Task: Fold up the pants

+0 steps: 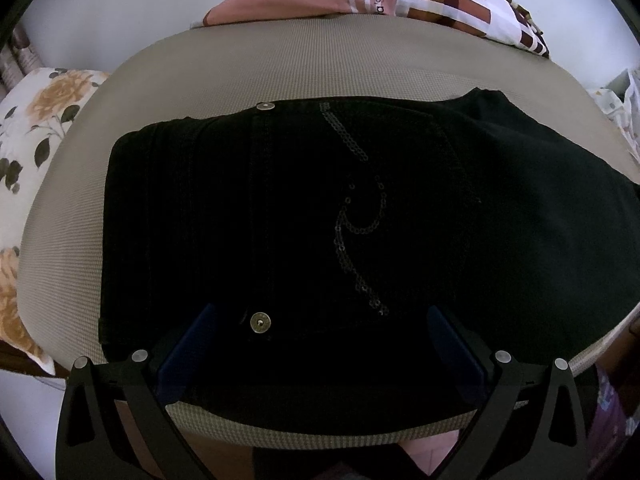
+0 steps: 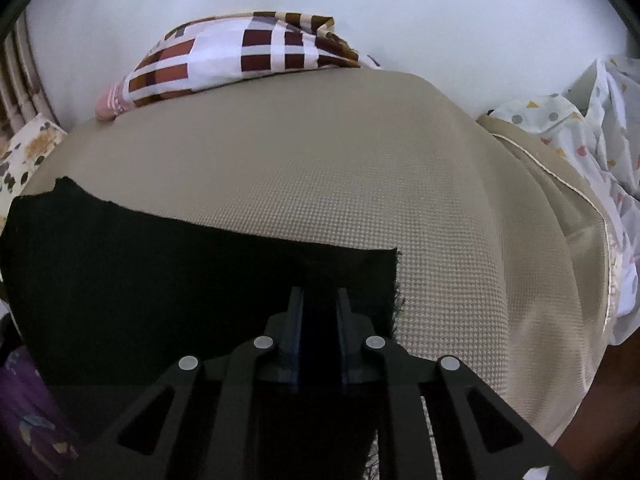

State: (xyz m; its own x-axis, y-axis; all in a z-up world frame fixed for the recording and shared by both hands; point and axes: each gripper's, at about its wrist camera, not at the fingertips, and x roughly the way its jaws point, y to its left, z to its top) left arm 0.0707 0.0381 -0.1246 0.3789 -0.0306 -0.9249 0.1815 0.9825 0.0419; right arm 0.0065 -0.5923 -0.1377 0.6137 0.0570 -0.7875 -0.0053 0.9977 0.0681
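Note:
Black pants (image 1: 400, 216) lie flat across a beige textured cushion (image 1: 280, 68), waist end to the left, with sequin trim and a brass rivet (image 1: 260, 323). My left gripper (image 1: 322, 320) hovers open over the waist's near edge, its fingers (image 1: 188, 356) wide apart on either side of the rivet. In the right wrist view the leg end of the pants (image 2: 200, 280) ends in a frayed hem (image 2: 396, 300). My right gripper (image 2: 320, 294) sits just inside that hem, jaws nearly together with dark cloth pinched between the pads.
A checked brown-and-white cloth (image 2: 240, 60) and a pink garment (image 1: 304, 0) lie at the cushion's far edge by a white wall. A floral pillow (image 1: 44, 128) is at the left. A dotted white sheet (image 2: 580, 148) lies at the right. Bare cushion (image 2: 440, 200) stretches beyond the hem.

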